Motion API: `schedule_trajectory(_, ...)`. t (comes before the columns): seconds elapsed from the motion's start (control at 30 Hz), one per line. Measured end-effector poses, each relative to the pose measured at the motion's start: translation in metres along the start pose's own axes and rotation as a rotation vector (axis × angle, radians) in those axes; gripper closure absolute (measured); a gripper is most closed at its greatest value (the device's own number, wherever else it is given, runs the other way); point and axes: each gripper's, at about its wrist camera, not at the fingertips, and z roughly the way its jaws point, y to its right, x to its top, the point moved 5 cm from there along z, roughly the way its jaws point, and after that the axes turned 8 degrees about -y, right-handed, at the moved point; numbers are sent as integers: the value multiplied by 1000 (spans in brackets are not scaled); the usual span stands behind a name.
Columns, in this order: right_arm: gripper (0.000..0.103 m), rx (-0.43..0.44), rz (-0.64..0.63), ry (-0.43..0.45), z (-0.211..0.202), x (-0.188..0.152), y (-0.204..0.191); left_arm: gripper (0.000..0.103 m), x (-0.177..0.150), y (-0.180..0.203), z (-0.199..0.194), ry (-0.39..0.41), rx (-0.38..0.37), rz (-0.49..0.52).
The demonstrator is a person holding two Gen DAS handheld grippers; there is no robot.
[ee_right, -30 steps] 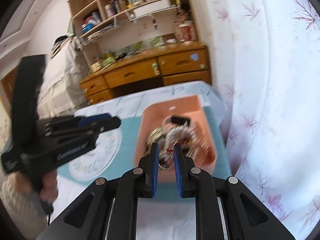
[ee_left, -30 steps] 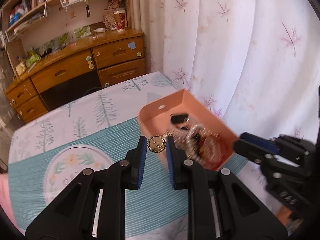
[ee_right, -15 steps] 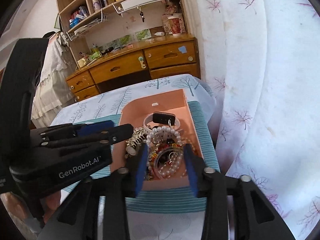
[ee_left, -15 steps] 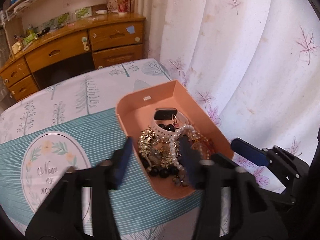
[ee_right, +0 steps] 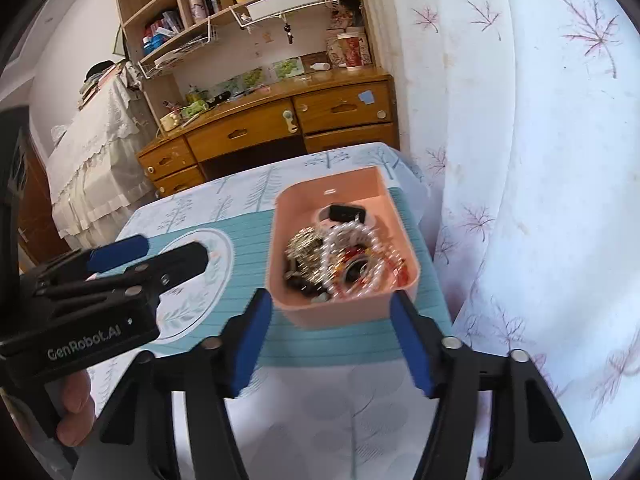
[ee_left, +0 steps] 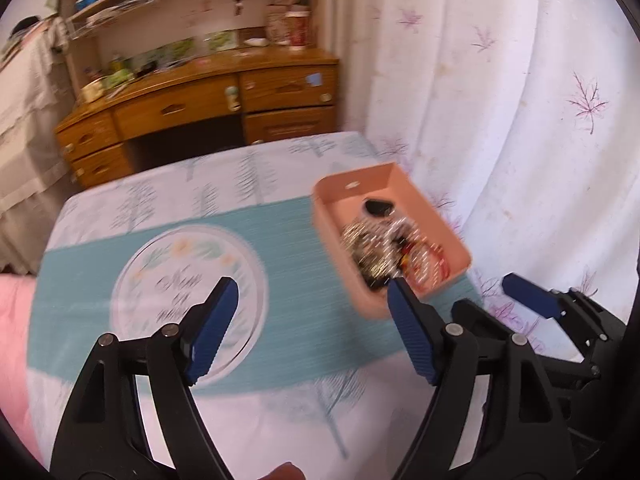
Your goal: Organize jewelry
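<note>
Jewelry (ee_right: pixel 340 256) heaped in pink tray (ee_right: pixel 404 220), tray on teal-striped cloth over table (ee_right: pixel 320 420), at 12 o'clock from right hand-held gripper (ee_right: pixel 330 320). Right jaws spread wide, nothing between them, blue pads flanking tray's near end. Left hand-held gripper (ee_left: pixel 310 320) also spread wide, holding nothing; tray (ee_left: pixel 436 216) at its 1 o'clock, jewelry (ee_left: pixel 384 248) blurred there. Round floral print (ee_left: pixel 176 264) on cloth at left gripper's 11 o'clock. Wooden desk (ee_right: pixel 272 120) beyond table at 12 o'clock; leaf-print curtain (ee_right: pixel 520 160) at 3 o'clock.
</note>
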Motion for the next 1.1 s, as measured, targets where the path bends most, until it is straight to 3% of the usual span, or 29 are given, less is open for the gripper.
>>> schedule_trajectory(0.4, 34, 46, -121, -84, -30, -78, -77, 20, -102, -45, -55, -34, 103, -157)
schedule_trajectory(0.57, 34, 36, -129, -113, -34, -110, -93, 20, -134, -65, -71, -31, 197, -217)
schedule_trajectory(0.67, 34, 56, -105, -116, -36, -115, -92, 20, -144, -70, -78, -21, 225, -228)
schedule_trajectory(1.1, 34, 60, -130, -103, -46, -109, -96, 20, -144, -65, -80, -19, 215, -230)
